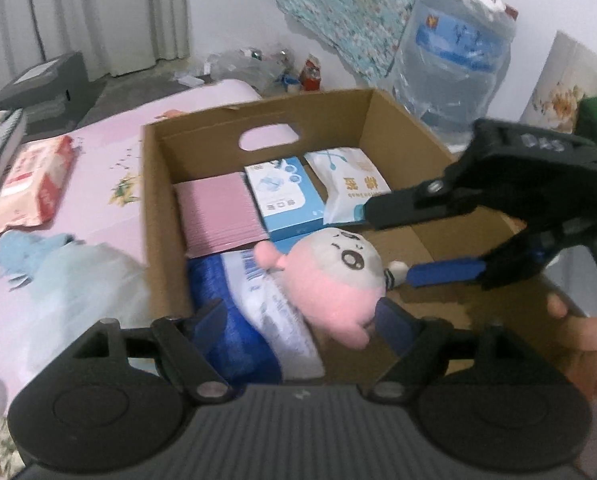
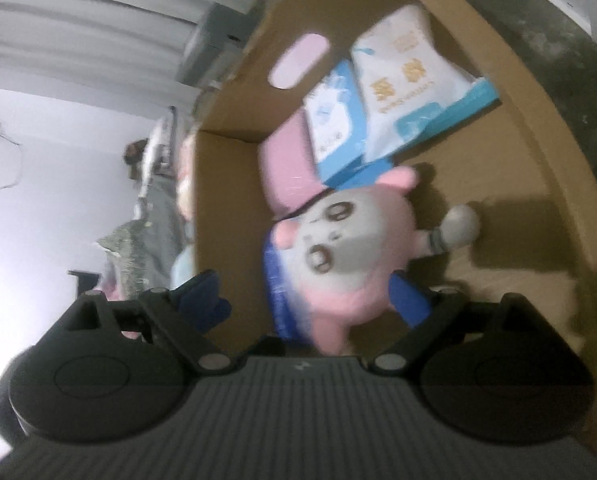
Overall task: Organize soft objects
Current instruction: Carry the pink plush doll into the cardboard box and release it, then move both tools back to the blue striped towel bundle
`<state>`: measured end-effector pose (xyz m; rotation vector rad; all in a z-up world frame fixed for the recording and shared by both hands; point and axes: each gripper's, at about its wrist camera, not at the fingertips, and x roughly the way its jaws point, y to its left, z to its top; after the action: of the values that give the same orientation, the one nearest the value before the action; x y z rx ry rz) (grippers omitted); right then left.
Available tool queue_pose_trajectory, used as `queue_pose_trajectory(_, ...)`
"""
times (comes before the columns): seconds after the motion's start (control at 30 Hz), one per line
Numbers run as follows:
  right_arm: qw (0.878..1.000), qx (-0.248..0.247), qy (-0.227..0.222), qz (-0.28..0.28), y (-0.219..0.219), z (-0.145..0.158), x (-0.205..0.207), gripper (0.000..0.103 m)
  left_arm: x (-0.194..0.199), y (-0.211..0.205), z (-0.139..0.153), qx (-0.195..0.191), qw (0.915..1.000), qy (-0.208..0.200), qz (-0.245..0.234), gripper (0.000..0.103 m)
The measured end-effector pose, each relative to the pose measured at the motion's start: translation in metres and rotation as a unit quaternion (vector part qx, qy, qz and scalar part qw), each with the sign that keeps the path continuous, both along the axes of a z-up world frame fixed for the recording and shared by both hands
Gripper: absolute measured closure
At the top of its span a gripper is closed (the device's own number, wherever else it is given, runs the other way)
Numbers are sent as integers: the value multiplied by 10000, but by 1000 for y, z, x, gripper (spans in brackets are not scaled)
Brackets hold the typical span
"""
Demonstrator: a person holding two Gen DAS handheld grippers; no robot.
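A pink and white plush toy (image 1: 330, 276) lies inside an open cardboard box (image 1: 154, 208), partly on a blue and white soft pack (image 1: 258, 312). The box also holds a pink pad (image 1: 218, 212), a blue and white carton (image 1: 282, 196) and a white pouch (image 1: 350, 184). My left gripper (image 1: 302, 320) is open at the box's near edge, its fingers either side of the plush and pack. My right gripper (image 1: 386, 240) is open over the box, its blue finger (image 1: 446, 272) by the plush's white hand. In the right wrist view my right gripper (image 2: 310, 300) straddles the plush (image 2: 338, 256).
The box stands on a pink bed sheet (image 1: 110, 152). A red and white tissue pack (image 1: 34, 184) and a light blue cloth (image 1: 58, 272) lie to the left of the box. A large water bottle (image 1: 454, 56) stands behind the box on the right.
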<state>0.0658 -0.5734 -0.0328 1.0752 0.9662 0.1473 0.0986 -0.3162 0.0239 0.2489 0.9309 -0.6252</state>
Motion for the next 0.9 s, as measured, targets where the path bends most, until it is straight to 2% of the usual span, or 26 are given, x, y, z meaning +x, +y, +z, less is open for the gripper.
queue_pose_trajectory(0.13,9984,-82,-557,44,15,28,-19,8,-23,31,18,-221,9992,-152,289,17)
queue_pose_trajectory(0.23,9963,-255,-803,166,30,45,-34,7,-41,55,30,-426,9976,-338,438,16)
queue_pose_trajectory(0.4,9927,-519,-997,443,63,68,-49,7,-64,97,35,-550,9937,-662,712,15)
queue_pose_trajectory(0.6,9871,-635,-1170,884,113,88,-49,7,-78,150,32,-577,9889,-859,1067,15)
queue_pose_trajectory(0.73,9810,-817,-1191,1295,155,100,-36,7,-82,198,29,-717,9808,-997,1514,15)
queue_pose_trajectory(0.9,9719,-1020,-1185,1761,205,111,-15,7,-80,254,21,-855,9661,-1069,2191,15)
